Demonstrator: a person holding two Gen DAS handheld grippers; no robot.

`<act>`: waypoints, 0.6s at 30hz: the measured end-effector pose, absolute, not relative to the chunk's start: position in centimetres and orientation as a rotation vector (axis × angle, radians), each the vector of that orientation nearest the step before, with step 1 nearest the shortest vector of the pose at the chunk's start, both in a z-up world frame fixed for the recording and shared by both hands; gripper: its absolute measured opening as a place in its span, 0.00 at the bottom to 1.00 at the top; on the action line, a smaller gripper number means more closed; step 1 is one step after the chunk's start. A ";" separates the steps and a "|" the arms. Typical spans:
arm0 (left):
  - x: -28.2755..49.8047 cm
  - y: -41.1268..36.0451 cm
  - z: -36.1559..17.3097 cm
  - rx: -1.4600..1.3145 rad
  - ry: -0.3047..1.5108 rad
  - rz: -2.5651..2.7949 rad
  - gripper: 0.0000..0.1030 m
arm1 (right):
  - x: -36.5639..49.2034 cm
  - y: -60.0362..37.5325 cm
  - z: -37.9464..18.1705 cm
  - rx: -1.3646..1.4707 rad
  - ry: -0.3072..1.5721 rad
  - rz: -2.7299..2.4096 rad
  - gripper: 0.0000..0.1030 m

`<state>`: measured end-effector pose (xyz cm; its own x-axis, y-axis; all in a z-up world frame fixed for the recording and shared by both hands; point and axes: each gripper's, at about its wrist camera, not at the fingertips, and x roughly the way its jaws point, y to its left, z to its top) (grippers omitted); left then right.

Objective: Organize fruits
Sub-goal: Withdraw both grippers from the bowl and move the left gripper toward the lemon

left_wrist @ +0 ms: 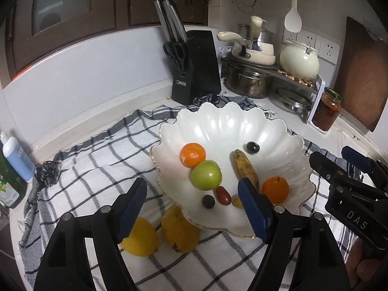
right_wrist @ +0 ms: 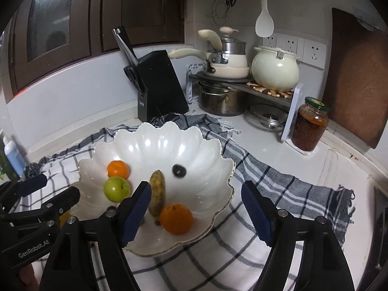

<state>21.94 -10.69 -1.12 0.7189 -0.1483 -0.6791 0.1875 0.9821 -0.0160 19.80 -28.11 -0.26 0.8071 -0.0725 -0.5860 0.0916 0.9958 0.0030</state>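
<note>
A white scalloped bowl (left_wrist: 242, 126) sits on a checked cloth (left_wrist: 97, 160). In it lie two oranges (left_wrist: 192, 154) (left_wrist: 275, 189), a green apple (left_wrist: 206, 175), a brown-spotted banana (left_wrist: 244, 167), two dark grapes (left_wrist: 253, 147) (left_wrist: 208, 201), a red grape (left_wrist: 223, 195) and a small yellow fruit (left_wrist: 237, 202). Two yellow fruits (left_wrist: 141, 238) (left_wrist: 180, 230) lie on the cloth in front of the bowl. My left gripper (left_wrist: 192, 208) is open and empty above the bowl's near rim. My right gripper (right_wrist: 195, 214) is open and empty above the bowl's right side; it also shows in the left wrist view (left_wrist: 339, 160).
A black knife block (left_wrist: 196, 65), stacked pots (left_wrist: 249, 80), a cream kettle (left_wrist: 299, 59) and a jar (left_wrist: 326, 112) stand at the back. A blue-white bottle (left_wrist: 17, 155) stands at the left. A wooden board (left_wrist: 361, 77) leans at the right.
</note>
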 end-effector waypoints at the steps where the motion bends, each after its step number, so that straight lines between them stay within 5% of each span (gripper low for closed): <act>1: 21.7 -10.4 -0.9 0.054 0.741 -0.183 0.78 | 19.4 -27.9 -0.1 0.033 0.621 -0.089 0.75; 18: 17.0 -5.5 0.8 0.034 0.685 -0.125 0.86 | 15.2 -23.6 1.1 0.024 0.587 -0.057 0.75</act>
<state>17.01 -5.48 0.82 0.7672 -0.1036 -0.6329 0.1259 0.9920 -0.0099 15.24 -23.59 1.06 0.8308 -0.0469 -0.5546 0.0607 0.9981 0.0066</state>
